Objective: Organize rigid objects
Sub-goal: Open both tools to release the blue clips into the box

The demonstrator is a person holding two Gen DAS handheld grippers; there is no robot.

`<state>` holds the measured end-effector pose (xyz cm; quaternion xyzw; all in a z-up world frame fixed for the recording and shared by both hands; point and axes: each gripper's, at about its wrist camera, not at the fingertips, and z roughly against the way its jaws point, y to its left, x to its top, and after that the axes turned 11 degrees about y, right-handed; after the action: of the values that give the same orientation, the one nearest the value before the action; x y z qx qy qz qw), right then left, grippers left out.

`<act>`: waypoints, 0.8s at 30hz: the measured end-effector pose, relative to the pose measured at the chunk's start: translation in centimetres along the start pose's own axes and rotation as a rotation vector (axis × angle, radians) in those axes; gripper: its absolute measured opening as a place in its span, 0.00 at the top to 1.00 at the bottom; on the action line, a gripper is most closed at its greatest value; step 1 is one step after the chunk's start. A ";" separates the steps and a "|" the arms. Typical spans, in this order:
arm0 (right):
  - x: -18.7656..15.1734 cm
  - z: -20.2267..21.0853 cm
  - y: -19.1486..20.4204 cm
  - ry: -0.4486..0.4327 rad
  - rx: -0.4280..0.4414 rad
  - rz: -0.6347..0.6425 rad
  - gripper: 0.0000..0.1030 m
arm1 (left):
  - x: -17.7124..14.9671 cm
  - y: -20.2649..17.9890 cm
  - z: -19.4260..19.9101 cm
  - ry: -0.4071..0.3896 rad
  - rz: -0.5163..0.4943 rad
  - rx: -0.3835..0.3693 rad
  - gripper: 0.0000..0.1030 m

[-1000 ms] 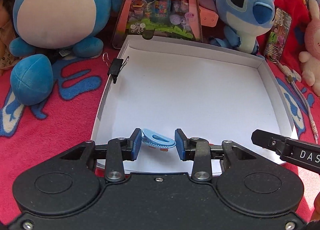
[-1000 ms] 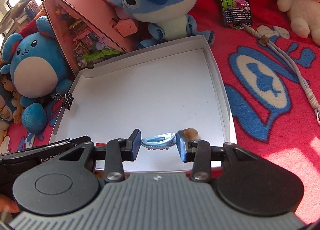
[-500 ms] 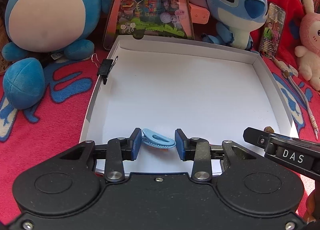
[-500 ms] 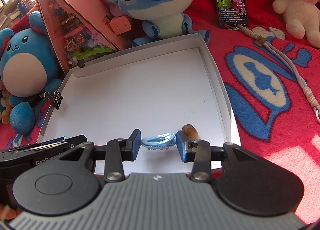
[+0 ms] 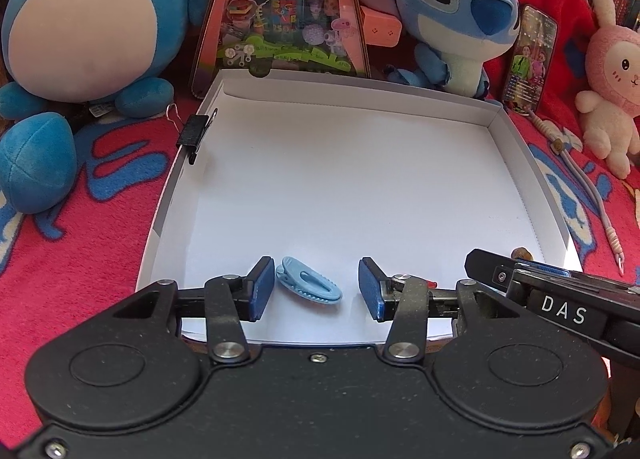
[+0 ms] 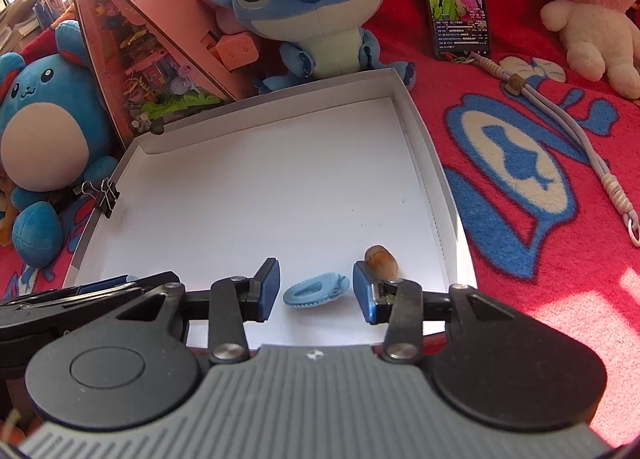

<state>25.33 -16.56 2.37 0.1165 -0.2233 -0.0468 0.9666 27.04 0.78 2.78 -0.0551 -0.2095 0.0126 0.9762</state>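
A small blue plastic clip (image 5: 310, 286) lies on the floor of a shallow white box (image 5: 360, 99) near its front edge; it also shows in the right wrist view (image 6: 316, 288). My left gripper (image 5: 316, 289) is open with the clip lying between its fingers, close to the left pad. My right gripper (image 6: 316, 291) is open too, the clip between its fingers. A brown acorn (image 6: 381, 259) lies in the box just beyond the right gripper's right finger. A black binder clip (image 5: 195, 132) grips the box's left wall.
Blue plush toys (image 5: 80, 31), a Stitch plush (image 5: 460, 15), a pink toy package (image 5: 288, 11), a phone (image 5: 530, 59) with a lanyard (image 6: 568, 147) and a pink plush (image 5: 612, 79) ring the box on a red blanket. The right gripper's body (image 5: 560, 299) sits at the left view's right.
Both views have drawn back a little, so more of the box shows. The acorn has come fully into sight beside the right finger. The blue clip stays put.
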 end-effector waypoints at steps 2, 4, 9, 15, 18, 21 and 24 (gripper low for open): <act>-0.1 0.2 0.1 -0.007 -0.001 0.007 0.41 | -0.2 0.0 0.2 -0.005 -0.005 -0.003 0.53; -0.2 0.5 0.1 -0.016 0.002 0.016 0.41 | -0.3 0.0 0.6 -0.017 -0.018 -0.002 0.51; -0.6 1.3 0.3 -0.038 0.007 0.047 0.37 | -0.8 -0.2 1.7 -0.052 -0.046 0.009 0.41; -1.6 2.2 0.5 -0.062 0.008 0.093 0.32 | -1.6 0.2 3.1 -0.078 -0.056 0.002 0.34; -2.1 2.8 0.6 -0.078 -0.001 0.118 0.29 | -2.2 0.6 3.6 -0.087 -0.059 -0.008 0.31; -2.6 3.2 0.5 -0.090 -0.007 0.138 0.26 | -2.9 0.8 4.1 -0.094 -0.062 -0.012 0.30; -3.1 3.6 0.5 -0.100 -0.014 0.156 0.23 | -3.6 0.9 4.5 -0.098 -0.070 -0.013 0.29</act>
<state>21.00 -16.40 4.30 0.0895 -0.2791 0.0214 0.9558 21.91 1.98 5.26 -0.0535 -0.2590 -0.0203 0.9642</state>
